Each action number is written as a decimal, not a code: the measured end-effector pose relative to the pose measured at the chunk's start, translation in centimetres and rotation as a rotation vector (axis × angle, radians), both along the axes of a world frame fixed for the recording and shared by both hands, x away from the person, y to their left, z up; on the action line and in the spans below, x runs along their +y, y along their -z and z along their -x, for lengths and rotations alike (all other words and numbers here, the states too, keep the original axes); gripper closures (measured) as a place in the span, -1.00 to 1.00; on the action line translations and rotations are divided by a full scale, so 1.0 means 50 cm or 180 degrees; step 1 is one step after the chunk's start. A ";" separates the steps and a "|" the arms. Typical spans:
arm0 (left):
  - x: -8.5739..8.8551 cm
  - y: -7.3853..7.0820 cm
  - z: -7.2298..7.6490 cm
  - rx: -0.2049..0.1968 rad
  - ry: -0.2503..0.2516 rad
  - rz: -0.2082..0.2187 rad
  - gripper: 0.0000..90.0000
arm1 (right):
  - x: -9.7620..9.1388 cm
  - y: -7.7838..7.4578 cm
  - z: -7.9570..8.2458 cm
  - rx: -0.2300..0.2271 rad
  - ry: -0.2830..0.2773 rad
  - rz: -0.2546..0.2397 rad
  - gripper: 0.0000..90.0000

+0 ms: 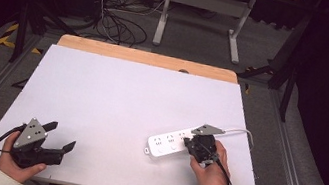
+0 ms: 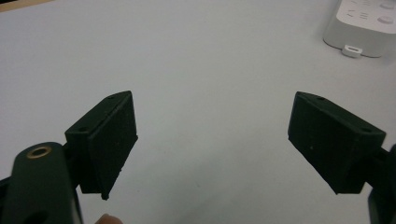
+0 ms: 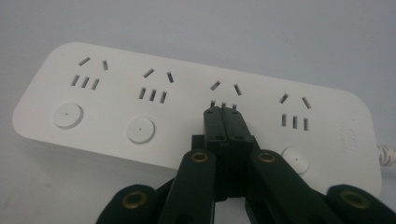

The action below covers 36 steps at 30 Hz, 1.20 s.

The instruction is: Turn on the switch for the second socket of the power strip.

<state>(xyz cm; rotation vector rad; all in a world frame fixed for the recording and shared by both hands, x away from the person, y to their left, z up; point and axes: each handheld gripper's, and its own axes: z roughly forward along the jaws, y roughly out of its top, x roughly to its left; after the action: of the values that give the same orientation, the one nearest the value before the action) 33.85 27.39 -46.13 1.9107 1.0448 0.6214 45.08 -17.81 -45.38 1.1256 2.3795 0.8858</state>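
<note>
Right gripper view: the right gripper point(image 3: 223, 112) is seen with its two black jaws pressed flat together, nothing between them, and the joined tips are set on the top face of the white power strip point(image 3: 116, 112), at the third socket group counted from the left end in that view, where the round button expected below that group is covered by the jaws. Whether the tips actually bear on the button or merely hover over it cannot be told. In the high view the power strip point(image 1: 171, 144) is recorded on the right half of the white table point(image 1: 116, 94), near the front edge, with its white cord point(image 1: 239, 131) running off toward the right; the right gripper point(image 1: 190, 142) is held over its right portion. The left gripper point(image 1: 63, 139) is kept near the front left corner, well apart from the strip, jaws spread wide and empty, as confirmed in the left gripper view point(image 2: 212, 140). Risks, as judged: the strip is not steadied by anything, so an oblique push is likely to slide or pivot it on the smooth surface; the narrow closed tips could slip off the small button into the slots just above it; too much downward force could tip the strip's near edge. Count: one power strip, four socket groups, three round buttons exposed with a fourth presumed under the jaws, one cord, two grippers, one table.
</note>
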 end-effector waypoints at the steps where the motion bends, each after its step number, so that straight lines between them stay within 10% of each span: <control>1: 0.000 0.000 0.000 0.0000 0.0000 -0.0001 -0.64 | -0.001 0.000 0.000 0.0001 0.0002 -0.0009 1.00; 21: 0.000 0.000 0.000 0.0009 0.0004 -0.0004 -0.64 | -0.001 0.002 0.001 0.0004 0.0013 -0.0003 1.00; 36: 0.001 0.000 0.000 0.0002 0.0002 -0.0004 -0.64 | -0.018 -0.033 0.026 -0.0333 0.0056 -0.0238 1.00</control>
<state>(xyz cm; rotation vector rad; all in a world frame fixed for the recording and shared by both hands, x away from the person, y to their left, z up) 33.87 27.45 -46.11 1.9122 1.0446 0.6212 43.78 -18.72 -43.71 1.0982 2.2662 1.0097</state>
